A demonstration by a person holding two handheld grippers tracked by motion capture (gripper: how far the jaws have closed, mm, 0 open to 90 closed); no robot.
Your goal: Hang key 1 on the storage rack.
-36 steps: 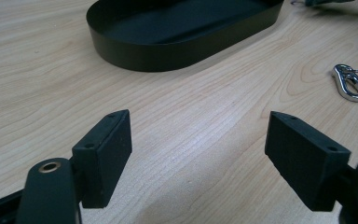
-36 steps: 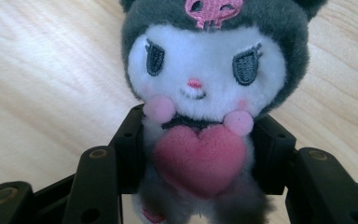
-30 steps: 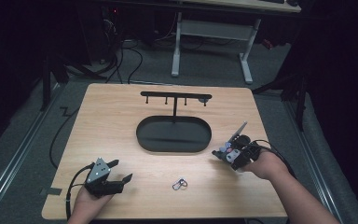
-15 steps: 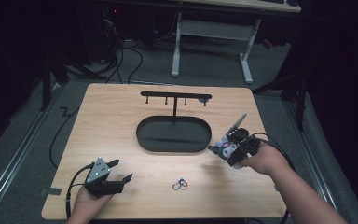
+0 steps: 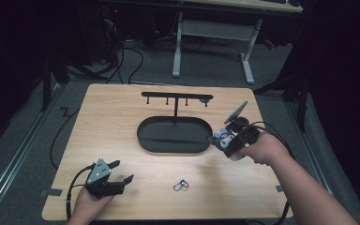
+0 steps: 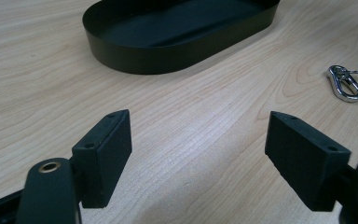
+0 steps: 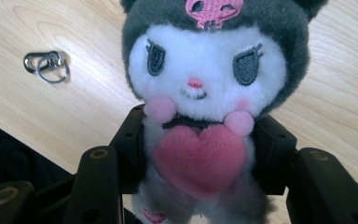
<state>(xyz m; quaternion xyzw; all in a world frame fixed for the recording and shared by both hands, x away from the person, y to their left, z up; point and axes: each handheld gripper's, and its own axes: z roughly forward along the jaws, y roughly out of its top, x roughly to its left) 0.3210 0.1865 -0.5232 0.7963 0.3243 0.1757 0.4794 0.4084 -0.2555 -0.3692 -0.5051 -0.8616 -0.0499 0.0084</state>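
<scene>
My right gripper is shut on a small plush toy with a dark grey hood, a white face and a pink heart on its chest; the jaws press on its body from both sides. In the high view the plush toy hangs above the right end of the black oval tray. A silver key ring with a clasp lies on the table near the front edge, also seen as the key ring and the key ring. My left gripper rests at the front left, open with nothing between its jaws.
A black hanger stand with several pegs rises from the tray's far side. The wooden table ends close to both hands at the front. A cable trails from the left gripper off the left edge. A white desk frame stands on the floor beyond.
My right hand has lifted the plush toy and carried it up and slightly away, over the tray's right end. The left gripper and the key ring have stayed put.
</scene>
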